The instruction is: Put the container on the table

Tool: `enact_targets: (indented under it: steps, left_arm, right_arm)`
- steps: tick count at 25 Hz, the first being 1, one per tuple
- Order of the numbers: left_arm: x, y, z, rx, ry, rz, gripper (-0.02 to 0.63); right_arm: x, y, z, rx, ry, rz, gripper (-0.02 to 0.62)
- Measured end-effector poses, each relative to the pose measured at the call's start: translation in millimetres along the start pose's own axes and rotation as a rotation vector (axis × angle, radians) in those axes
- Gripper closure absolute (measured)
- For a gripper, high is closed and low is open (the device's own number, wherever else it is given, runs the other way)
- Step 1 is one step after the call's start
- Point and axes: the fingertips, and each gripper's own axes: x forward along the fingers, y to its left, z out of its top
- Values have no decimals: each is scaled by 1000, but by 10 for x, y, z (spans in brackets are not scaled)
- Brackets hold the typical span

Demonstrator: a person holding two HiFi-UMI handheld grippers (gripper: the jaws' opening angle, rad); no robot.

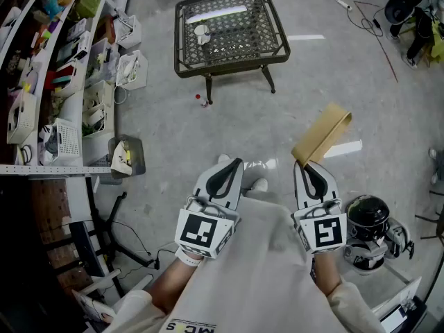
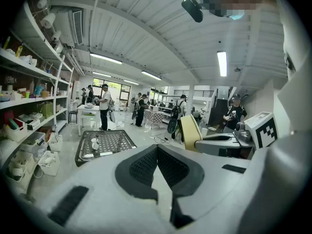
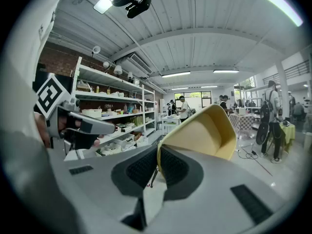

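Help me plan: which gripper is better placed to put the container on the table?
Right: the right gripper has its jaws shut on the yellow container; the left gripper is shut on nothing. The table stands ahead.

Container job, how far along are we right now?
Done: the container is picked up, its wall pinched in the right gripper. In hand: it's held above the floor, short of the table. Remaining: reach the table and set it down. The left gripper is shut, empty.
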Motion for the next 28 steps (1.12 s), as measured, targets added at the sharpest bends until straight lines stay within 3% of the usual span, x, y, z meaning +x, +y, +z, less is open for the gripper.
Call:
enact_targets:
  steps: [4,15,21,28]
  left_arm:
    - [18,0,38,4,4,-8,581]
    - [256,79,49,-11,15,-29,581]
    - [605,533,197,-46,-10,-4,581]
    - [1324,1414,528,-70,-10,11,581]
  right_arm:
    - [1,1,52,37,-17,-1,561]
    - [215,-133,121,17,-1,-15,561]
    - [756,-290,201,25,27,-4,561]
    - [1804,-552,478,39,53,4,561]
